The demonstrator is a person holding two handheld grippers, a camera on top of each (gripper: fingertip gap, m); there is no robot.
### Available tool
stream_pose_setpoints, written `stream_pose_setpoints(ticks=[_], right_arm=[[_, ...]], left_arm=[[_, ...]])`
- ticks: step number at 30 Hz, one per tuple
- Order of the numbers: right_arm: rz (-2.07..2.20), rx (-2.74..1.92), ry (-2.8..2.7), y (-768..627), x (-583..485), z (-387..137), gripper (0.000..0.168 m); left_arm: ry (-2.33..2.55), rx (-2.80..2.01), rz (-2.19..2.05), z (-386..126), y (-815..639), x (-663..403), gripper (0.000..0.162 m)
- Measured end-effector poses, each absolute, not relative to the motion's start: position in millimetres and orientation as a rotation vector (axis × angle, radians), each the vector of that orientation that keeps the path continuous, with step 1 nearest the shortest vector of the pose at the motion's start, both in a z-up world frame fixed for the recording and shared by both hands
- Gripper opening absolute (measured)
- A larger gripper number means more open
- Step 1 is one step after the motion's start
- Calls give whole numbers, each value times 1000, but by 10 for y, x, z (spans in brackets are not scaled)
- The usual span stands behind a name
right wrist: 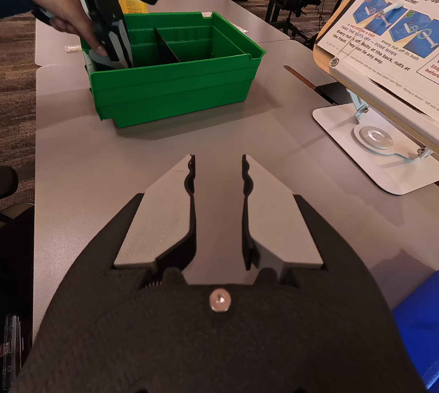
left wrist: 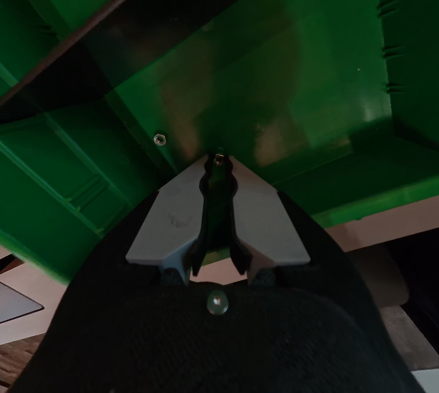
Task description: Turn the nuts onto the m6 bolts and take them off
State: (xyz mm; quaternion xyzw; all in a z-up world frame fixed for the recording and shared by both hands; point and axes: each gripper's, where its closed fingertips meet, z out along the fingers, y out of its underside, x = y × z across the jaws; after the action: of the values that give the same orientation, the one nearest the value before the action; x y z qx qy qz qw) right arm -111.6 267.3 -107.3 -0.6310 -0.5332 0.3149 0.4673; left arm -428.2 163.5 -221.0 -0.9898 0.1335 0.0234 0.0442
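Note:
In the left wrist view my left gripper [left wrist: 218, 156] reaches down into the green bin [left wrist: 297, 73]. Its tips are closed on a small metal nut [left wrist: 218, 160] on the bin floor. A second loose nut [left wrist: 159, 139] lies to the left, near the bin wall. In the right wrist view the left gripper [right wrist: 111, 32], held by a hand, dips into the front left part of the green bin [right wrist: 175, 89]. My right gripper [right wrist: 218, 158] is open and empty, above the grey table in front of the bin. No bolts show.
A black divider [right wrist: 168, 49] splits the bin. An instruction sheet on a white stand [right wrist: 380, 144] is at the right. A blue object [right wrist: 420, 334] is at the lower right corner. The grey table [right wrist: 71, 168] ends at the left, with carpet beyond. Some 35 centimeters of space lies between my two pairs of fingers.

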Motion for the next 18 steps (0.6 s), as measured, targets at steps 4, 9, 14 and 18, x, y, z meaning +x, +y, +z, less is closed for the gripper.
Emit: stream_pose_setpoints(ticks=[4,9,14,18], right_arm=[[770,-1550,-1311,2675,-1116,-1082,36],[763,-1554,-1309,2691,-1111,-1088,36],[756,-1557,-1304,2709,-1101,-1086,36],[756,-1558,-1305,2709,-1096,-1090,36]], left_arm=[[405,-2921,139,-1917,1805,-4306,9],[498,-2639,90,-1232,2158,-3878,8],[826,-2503,-122,-1031,2174,-2804,9],[1110,-2512,-122,-1299,2126,-2140,9]])
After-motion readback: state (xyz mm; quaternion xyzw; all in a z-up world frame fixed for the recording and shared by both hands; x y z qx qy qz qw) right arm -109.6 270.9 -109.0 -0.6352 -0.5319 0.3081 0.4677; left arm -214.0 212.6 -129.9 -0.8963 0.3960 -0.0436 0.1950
